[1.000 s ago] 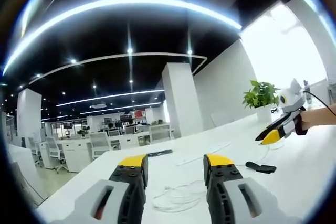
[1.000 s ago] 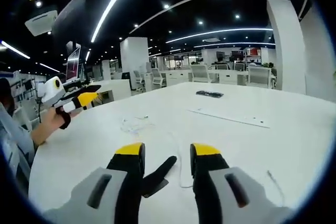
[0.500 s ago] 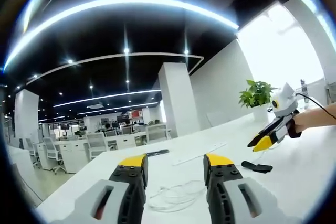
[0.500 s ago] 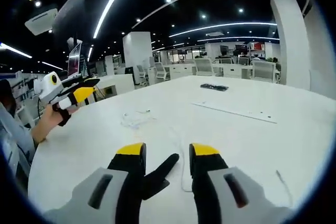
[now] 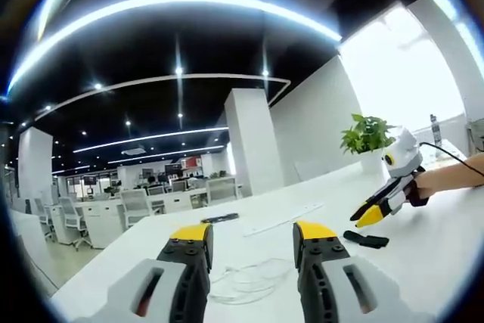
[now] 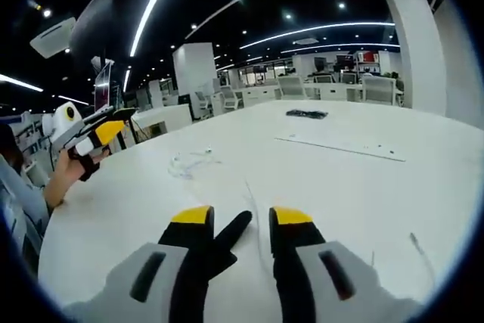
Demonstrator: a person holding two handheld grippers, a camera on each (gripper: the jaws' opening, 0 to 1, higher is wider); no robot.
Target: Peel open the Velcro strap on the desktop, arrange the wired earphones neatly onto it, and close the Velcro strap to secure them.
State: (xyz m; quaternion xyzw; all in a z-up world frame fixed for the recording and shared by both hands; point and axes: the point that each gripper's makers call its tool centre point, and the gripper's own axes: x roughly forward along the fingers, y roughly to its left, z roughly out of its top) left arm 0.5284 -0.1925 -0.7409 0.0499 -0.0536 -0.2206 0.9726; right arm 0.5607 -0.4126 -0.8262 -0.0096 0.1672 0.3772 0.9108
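- Nothing of the task looked done: the Velcro strap (image 6: 227, 234) lay flat on the counter (image 6: 340, 187) just ahead of and between the right gripper (image 6: 240, 215) fingers, apparently unpeeled, though its surface was too dark to be sure.
- The right gripper's fingers were spread, grasping nothing, with the strap's tip poking up between them.
- The wired earphones (image 5: 246, 281) lay in a loose white tangle beyond the left gripper (image 5: 252, 232) fingers, well apart from the strap and not yet arranged.
- The left gripper's fingers were likewise parted and empty.
- Peeling, arranging and closing all remained.
- The counter was a broad white surface carrying a long white ruler-like strip (image 6: 340, 149) and a small dark object (image 6: 305, 113) farther off.
- Around it stretched an open-plan office with white pillars, desks and chairs, curved ceiling light strips, and a potted plant (image 5: 365, 138) by a bright window.
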